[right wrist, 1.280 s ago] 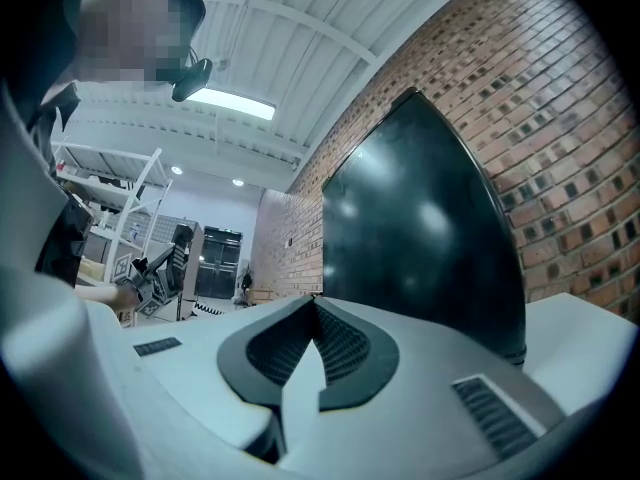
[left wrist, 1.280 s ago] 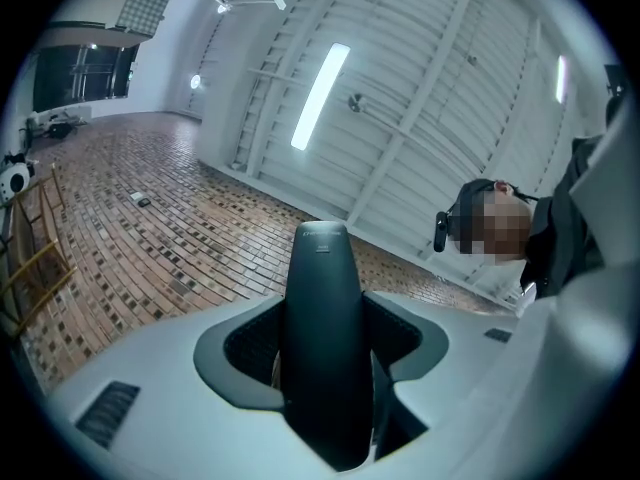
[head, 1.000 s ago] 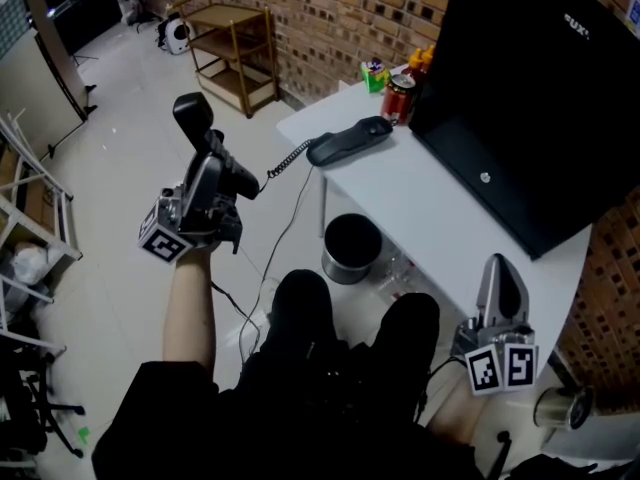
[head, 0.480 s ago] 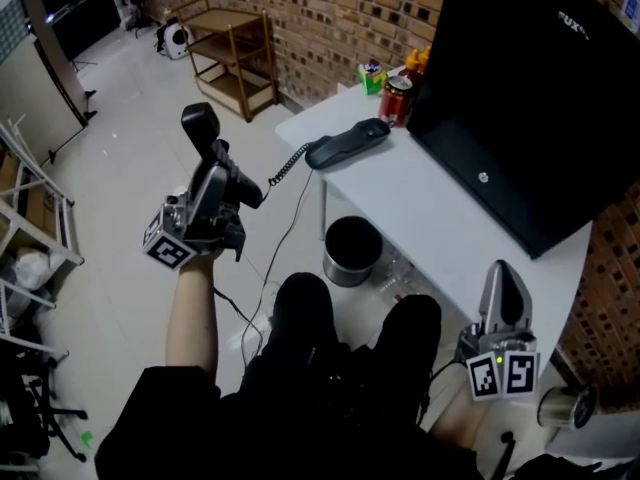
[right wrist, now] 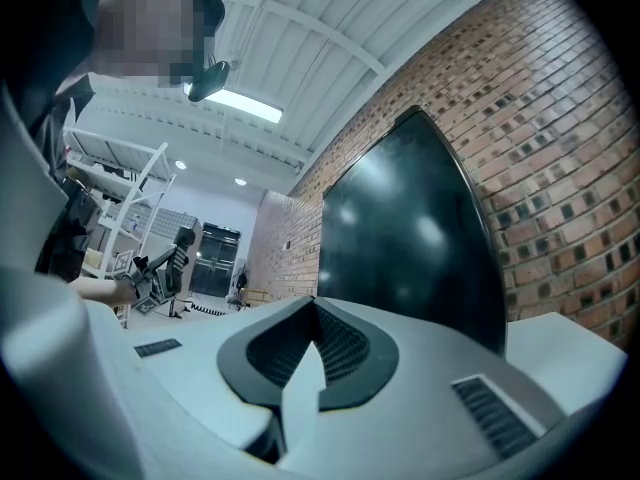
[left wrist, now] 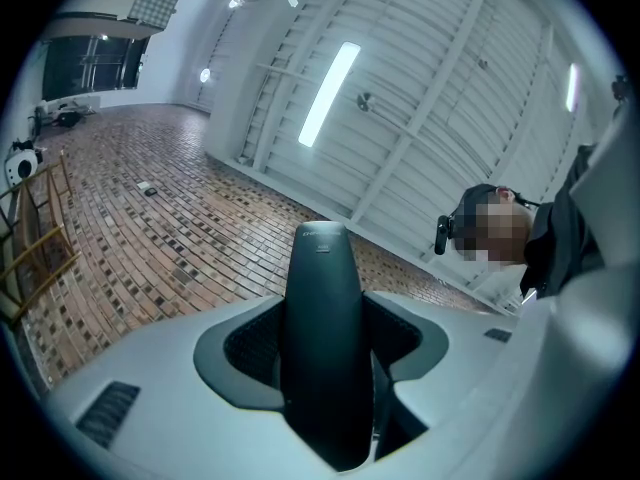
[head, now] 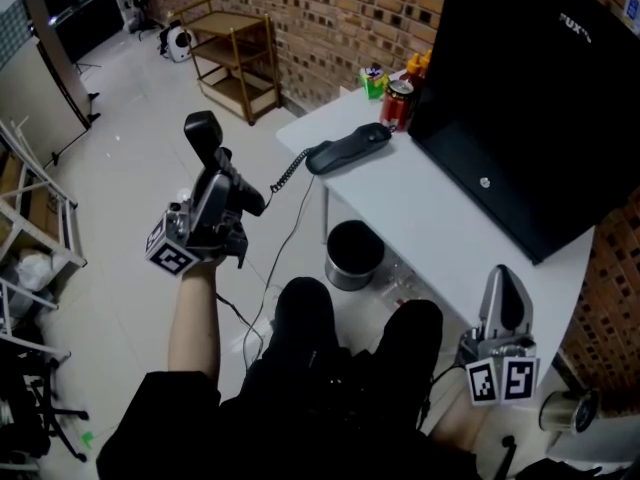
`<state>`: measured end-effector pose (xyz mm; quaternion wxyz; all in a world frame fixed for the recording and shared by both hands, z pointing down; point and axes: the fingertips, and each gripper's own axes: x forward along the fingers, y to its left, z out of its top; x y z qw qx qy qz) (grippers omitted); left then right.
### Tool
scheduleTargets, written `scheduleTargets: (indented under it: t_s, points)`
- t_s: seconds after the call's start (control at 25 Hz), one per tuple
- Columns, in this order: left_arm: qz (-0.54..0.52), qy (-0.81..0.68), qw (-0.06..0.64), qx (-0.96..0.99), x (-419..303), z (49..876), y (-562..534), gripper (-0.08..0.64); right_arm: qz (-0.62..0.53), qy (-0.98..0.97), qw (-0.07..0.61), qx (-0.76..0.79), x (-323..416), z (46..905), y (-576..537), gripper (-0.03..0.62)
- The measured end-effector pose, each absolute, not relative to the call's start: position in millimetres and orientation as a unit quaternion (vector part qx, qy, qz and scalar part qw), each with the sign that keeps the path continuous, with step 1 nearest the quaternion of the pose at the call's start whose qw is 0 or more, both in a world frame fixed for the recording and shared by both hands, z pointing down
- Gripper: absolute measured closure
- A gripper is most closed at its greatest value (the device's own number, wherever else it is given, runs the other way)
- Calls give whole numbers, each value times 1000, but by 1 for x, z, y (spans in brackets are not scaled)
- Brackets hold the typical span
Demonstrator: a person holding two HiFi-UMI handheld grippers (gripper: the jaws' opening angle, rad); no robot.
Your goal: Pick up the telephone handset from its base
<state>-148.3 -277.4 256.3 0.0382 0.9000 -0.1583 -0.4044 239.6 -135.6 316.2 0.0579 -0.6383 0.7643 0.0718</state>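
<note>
Handset (head: 212, 146): lifted clear of its base and held over the floor to the left of the table, one end pointing up.
Left tool (head: 222, 183): aimed steeply upward, jaws kept apart by the handset (left wrist: 322, 348), pads pinching its dark body from both sides.
Base (head: 348, 145): lying at the table's (head: 430, 218) near-left corner, just beside a red can (head: 398, 99).
Cord (head: 288, 168): coiled, leaving the base over the table edge toward the left tool.
Right tool (head: 500, 286): low beside the table's right end, jaws pressed together with nothing between them.
Bin (head: 352, 251): black, on the floor under the table.
</note>
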Motion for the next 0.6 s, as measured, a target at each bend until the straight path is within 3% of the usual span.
scheduleTargets:
  t_s: [0.6]
  points:
    - [-386, -163, 39, 907, -140, 263, -275, 307, 77, 776, 44, -625, 233, 314, -136, 583]
